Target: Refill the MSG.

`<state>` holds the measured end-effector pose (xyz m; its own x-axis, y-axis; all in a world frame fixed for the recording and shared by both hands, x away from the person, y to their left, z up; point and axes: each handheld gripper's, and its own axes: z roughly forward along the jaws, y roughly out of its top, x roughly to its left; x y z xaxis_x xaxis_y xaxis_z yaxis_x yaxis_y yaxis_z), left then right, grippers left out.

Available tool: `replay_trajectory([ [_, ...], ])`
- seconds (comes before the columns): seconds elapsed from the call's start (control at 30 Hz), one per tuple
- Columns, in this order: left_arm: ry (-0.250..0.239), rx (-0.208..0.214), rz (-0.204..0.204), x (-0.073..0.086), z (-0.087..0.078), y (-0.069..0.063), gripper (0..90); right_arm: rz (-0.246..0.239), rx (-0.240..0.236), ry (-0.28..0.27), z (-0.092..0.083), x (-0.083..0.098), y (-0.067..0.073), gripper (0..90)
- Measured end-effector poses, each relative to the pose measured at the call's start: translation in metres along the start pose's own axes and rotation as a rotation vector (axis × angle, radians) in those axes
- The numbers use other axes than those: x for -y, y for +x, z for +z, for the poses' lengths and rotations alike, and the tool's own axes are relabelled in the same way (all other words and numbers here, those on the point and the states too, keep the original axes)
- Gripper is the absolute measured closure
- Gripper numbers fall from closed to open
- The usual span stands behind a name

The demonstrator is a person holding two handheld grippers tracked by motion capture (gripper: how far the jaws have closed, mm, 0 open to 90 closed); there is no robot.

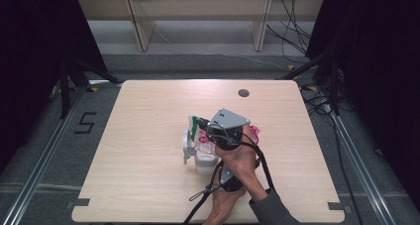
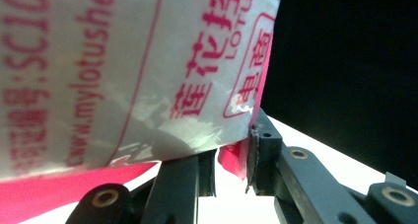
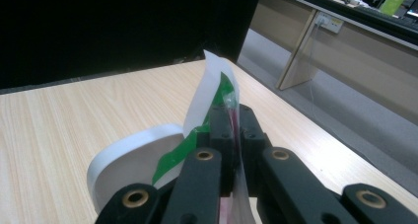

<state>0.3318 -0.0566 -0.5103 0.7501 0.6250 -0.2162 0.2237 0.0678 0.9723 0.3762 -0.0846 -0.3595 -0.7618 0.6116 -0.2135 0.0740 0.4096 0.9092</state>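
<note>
While the right gripper (image 3: pixel 231 130) pinches the packet's white-and-green flap (image 3: pixel 209 93), the left gripper (image 2: pixel 231 157) is clamped on the pink-printed packet (image 2: pixel 123 71) toward six o'clock of the table (image 1: pixel 148 116)

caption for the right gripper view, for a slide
Right gripper shut on a white-and-green flap above the table.

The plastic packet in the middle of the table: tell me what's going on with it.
A person is working a white plastic packet with pink print between two hand-held grippers over the wooden table. The right gripper is shut on the packet's green-and-white edge. The left gripper pinches its pink lower edge. A white lid-like piece sits beside the packet. Whether it is open yet is unclear.
</note>
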Motion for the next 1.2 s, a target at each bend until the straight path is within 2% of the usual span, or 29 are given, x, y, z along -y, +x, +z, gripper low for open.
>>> replay_trajectory([
  [0.03, 0.02, -0.018, 0.031, 0.0, 0.0, 0.002, 76.1, 0.003, -0.002, 0.001, 0.0, 0.0, 0.0, 89.4],
  [0.07, 0.012, -0.008, 0.004, 0.0, 0.0, 0.001, 76.1, 0.005, -0.008, 0.003, -0.001, 0.0, -0.001, 89.4],
  [0.1, 0.012, -0.019, 0.004, 0.0, 0.0, 0.001, 76.0, 0.009, -0.017, -0.002, -0.002, 0.0, -0.001, 89.5],
  [0.13, 0.011, -0.044, -0.007, 0.0, -0.001, 0.001, 76.0, 0.014, -0.005, -0.008, -0.002, 0.0, -0.002, 89.5],
  [0.17, 0.043, -0.035, 0.024, 0.0, -0.003, 0.003, 75.8, 0.019, -0.012, -0.002, -0.003, 0.0, -0.002, 89.5],
  [0.23, 0.047, -0.036, 0.026, 0.001, -0.003, 0.003, 75.7, 0.023, -0.019, 0.0, -0.004, 0.0, -0.002, 89.5],
  [0.27, 0.054, -0.018, 0.033, 0.001, -0.003, 0.004, 75.7, 0.031, -0.034, 0.006, -0.005, 0.0, -0.002, 89.5],
  [0.3, 0.044, -0.022, 0.015, 0.001, -0.002, 0.003, 75.6, 0.018, -0.027, -0.006, -0.005, 0.0, -0.004, 89.6],
  [0.33, 0.013, -0.052, -0.025, 0.001, -0.001, 0.002, 75.4, 0.018, -0.025, -0.012, -0.006, -0.001, -0.004, 89.7],
  [0.37, 0.007, -0.054, -0.034, 0.002, -0.001, 0.001, 75.0, 0.019, -0.024, -0.018, -0.006, -0.001, -0.004, 89.7],
  [0.4, 0.019, -0.049, -0.021, 0.002, -0.002, 0.003, 74.8, 0.022, -0.035, -0.017, -0.008, -0.002, -0.005, 89.8],
  [0.43, 0.023, -0.049, -0.018, 0.002, -0.003, 0.003, 74.7, 0.03, -0.025, -0.024, -0.009, -0.002, -0.005, 89.8],
  [0.47, 0.02, -0.051, -0.027, 0.002, -0.002, 0.003, 74.1, 0.025, -0.038, -0.024, -0.009, -0.002, -0.005, 89.8],
  [0.5, 0.066, -0.048, 0.023, 0.002, -0.005, 0.006, 73.9, 0.021, -0.037, -0.02, -0.011, -0.003, -0.006, 89.8],
  [0.6, 0.077, -0.059, 0.023, 0.003, -0.006, 0.006, 72.8, 0.044, -0.043, -0.034, -0.013, -0.002, -0.008, 89.8],
  [0.63, 0.084, -0.057, 0.022, 0.003, -0.006, 0.007, 72.6, 0.057, -0.056, -0.015, -0.015, -0.002, -0.008, 89.8],
  [0.67, 0.034, -0.046, -0.037, 0.004, -0.003, 0.004, 72.3, 0.049, -0.052, -0.026, -0.016, -0.002, -0.01, 89.9],
  [0.7, 0.054, -0.056, -0.021, 0.004, -0.004, 0.004, 72.1, 0.047, -0.038, -0.035, -0.016, -0.002, -0.01, 89.9],
  [0.9, 0.058, -0.056, -0.021, 0.005, -0.004, 0.005, 69.4, 0.052, -0.043, -0.037, -0.025, -0.003, -0.014, 90.0],
  [0.97, 0.062, -0.056, -0.015, 0.005, -0.005, 0.005, 68.2, 0.038, -0.024, -0.053, -0.028, -0.003, -0.016, 90.0],
  [1.03, 0.078, -0.064, -0.01, 0.005, -0.005, 0.004, 67.0, 0.058, -0.052, -0.034, -0.031, -0.003, -0.016, 90.0],
  [1.07, 0.083, -0.07, -0.008, 0.006, -0.005, 0.005, 65.8, 0.06, -0.046, -0.041, -0.033, -0.002, -0.017, 90.0],
  [1.1, 0.1, -0.067, 0.0, 0.005, -0.005, 0.005, 64.5, 0.028, -0.021, -0.059, -0.034, -0.002, -0.02, 90.0],
  [1.13, 0.1, -0.061, -0.012, 0.006, -0.005, 0.006, 63.5, 0.076, -0.036, -0.057, -0.036, -0.001, -0.02, 90.0],
  [1.17, 0.105, -0.065, -0.016, 0.006, -0.004, 0.006, 62.8, 0.053, -0.03, -0.064, -0.037, 0.0, -0.023, 90.0],
  [1.2, 0.107, -0.064, -0.011, 0.006, -0.004, 0.006, 61.8, 0.067, -0.033, -0.057, -0.039, 0.001, -0.025, 90.0],
])
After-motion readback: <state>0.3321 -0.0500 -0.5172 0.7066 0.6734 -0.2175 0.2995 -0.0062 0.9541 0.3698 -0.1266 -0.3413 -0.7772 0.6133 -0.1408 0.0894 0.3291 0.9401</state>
